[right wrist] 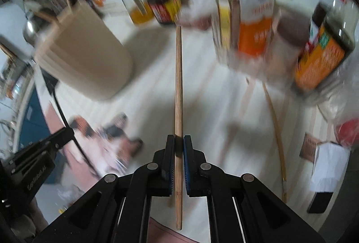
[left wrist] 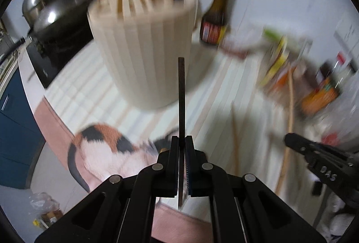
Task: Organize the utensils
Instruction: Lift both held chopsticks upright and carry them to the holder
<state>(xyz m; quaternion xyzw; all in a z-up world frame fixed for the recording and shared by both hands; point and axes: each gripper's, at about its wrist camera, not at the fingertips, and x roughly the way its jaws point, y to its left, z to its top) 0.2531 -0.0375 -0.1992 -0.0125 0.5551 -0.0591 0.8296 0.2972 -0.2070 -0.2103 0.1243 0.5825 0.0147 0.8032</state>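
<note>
Dark chopstick [left wrist: 181,94] clamped in left gripper [left wrist: 182,142], pointing ahead toward holder [left wrist: 143,49], the nearer hand; wooden chopstick [right wrist: 178,85] pinched in right gripper [right wrist: 178,140], holder [right wrist: 89,58] off left.

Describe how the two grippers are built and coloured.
Both the left gripper and the right gripper are matte black linkage frames with round silver pivot pins and blue ribbed pads on the fingers. Blurred pale lettering marks each body's side. No cables or sleeves show.
</note>
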